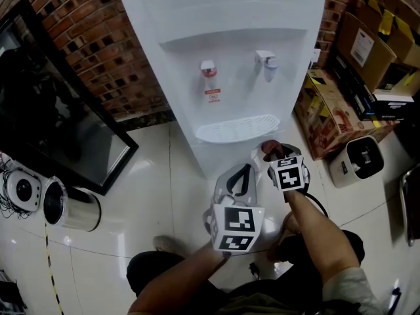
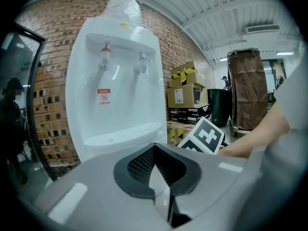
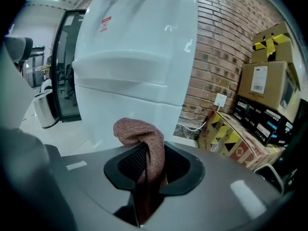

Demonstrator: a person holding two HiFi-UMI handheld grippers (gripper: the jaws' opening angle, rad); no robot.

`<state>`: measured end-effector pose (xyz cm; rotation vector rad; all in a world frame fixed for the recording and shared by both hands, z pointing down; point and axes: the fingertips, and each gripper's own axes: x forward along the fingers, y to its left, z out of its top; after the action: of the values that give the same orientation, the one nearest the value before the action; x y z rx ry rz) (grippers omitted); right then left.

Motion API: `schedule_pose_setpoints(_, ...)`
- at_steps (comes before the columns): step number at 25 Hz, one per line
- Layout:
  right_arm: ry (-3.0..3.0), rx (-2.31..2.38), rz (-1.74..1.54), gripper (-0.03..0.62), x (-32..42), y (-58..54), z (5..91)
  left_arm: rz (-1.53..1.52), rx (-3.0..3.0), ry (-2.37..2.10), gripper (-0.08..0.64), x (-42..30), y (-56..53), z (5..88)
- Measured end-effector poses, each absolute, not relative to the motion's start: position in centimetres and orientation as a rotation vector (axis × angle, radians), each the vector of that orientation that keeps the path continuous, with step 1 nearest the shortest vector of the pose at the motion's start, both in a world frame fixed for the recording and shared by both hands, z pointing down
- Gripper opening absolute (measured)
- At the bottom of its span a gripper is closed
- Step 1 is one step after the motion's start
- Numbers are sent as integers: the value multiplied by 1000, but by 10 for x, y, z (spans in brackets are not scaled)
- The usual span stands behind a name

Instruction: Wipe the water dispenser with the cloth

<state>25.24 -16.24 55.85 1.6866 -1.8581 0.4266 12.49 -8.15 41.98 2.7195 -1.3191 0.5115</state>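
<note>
A white water dispenser (image 1: 230, 58) stands against the brick wall, with a red tap (image 1: 208, 68), a pale blue tap (image 1: 267, 63) and a drip tray (image 1: 237, 128). My right gripper (image 1: 271, 155) is shut on a reddish-brown cloth (image 1: 268, 148), low in front of the dispenser's lower right body, just under the tray. In the right gripper view the cloth (image 3: 138, 130) bulges up out of the right gripper (image 3: 147, 153), close to the dispenser's white front (image 3: 139, 57). My left gripper (image 1: 245, 170) is beside it on the left, shut and empty; its tips meet in the left gripper view (image 2: 153, 148), facing the dispenser (image 2: 115, 95).
Cardboard boxes (image 1: 331, 113) and a small white appliance (image 1: 357, 157) stand on the floor right of the dispenser. A dark glass-fronted panel (image 1: 59, 117) and a metal canister (image 1: 71, 207) are at the left. A dark bin (image 2: 220, 106) and a brown hanging bag (image 2: 250, 88) stand further right.
</note>
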Motion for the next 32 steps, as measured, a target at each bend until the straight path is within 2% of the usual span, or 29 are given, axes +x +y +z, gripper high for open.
schedule_pose_setpoints(13, -1836, 1778, 488, 101, 285, -159, 557, 552, 2698, -1344, 0, 134, -81, 436)
schedule_pose_setpoints(20, -1868, 1761, 455, 101, 267, -147, 560, 646, 2569, -1556, 0, 51, -103, 476)
schedule_pose_setpoints(23, -1920, 1725, 419, 101, 238, -141, 561, 515, 2353, -1719, 0, -7, -120, 488)
schedule_pose_setpoints(26, -2078, 1634, 376, 101, 182, -140, 558, 526, 2257, -1817, 0, -51, -123, 498)
schedule_pose_setpoints(32, -2265, 1393, 331, 101, 71, -139, 569, 590, 2241, -1889, 0, -80, -116, 500)
